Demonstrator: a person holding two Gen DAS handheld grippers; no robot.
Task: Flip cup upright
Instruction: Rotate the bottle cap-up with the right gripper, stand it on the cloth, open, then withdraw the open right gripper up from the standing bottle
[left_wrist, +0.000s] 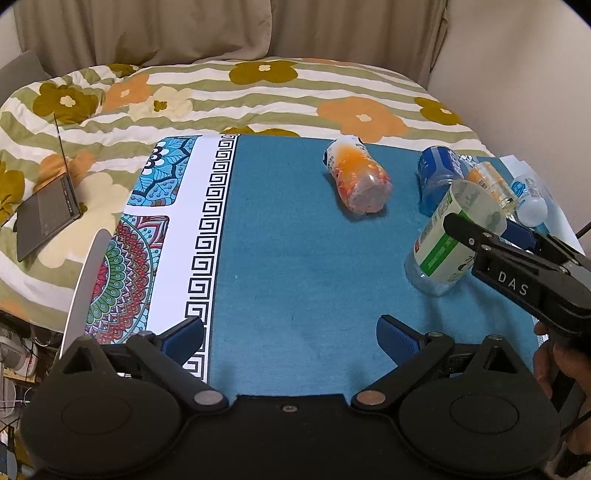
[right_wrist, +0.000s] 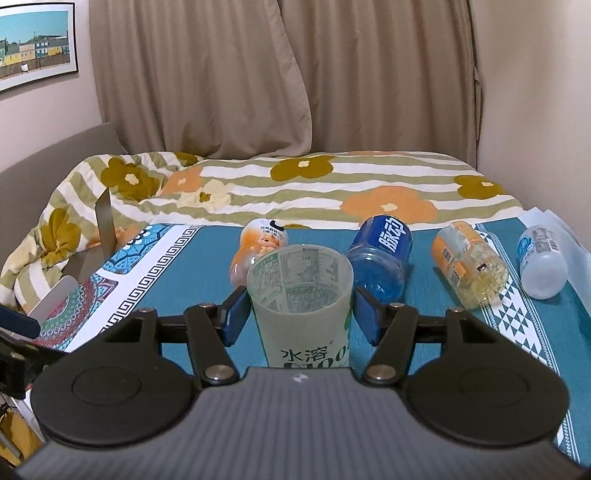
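Standing near-right on the teal table (left_wrist: 295, 258), open mouth up, slightly tilted: green-labelled cup (right_wrist: 301, 295), thin clear plastic, likely light, crushable, slick. Best held mid-wall, gently. Right gripper (right_wrist: 299, 314) flanking it, contact unclear. Left gripper (left_wrist: 290, 338) spread wide, empty. Beyond: toppled orange cup (left_wrist: 358, 181).

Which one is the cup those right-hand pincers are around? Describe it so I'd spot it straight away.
Start at the teal table mat before the flowered bed. At its right side lies a cluster of cut-off bottle cups; the green-labelled cup is the nearest one, between the right gripper's blue pads. Unlike the orange cup and blue cup on their sides, it stands nearly upright, open mouth up, white-and-green label.
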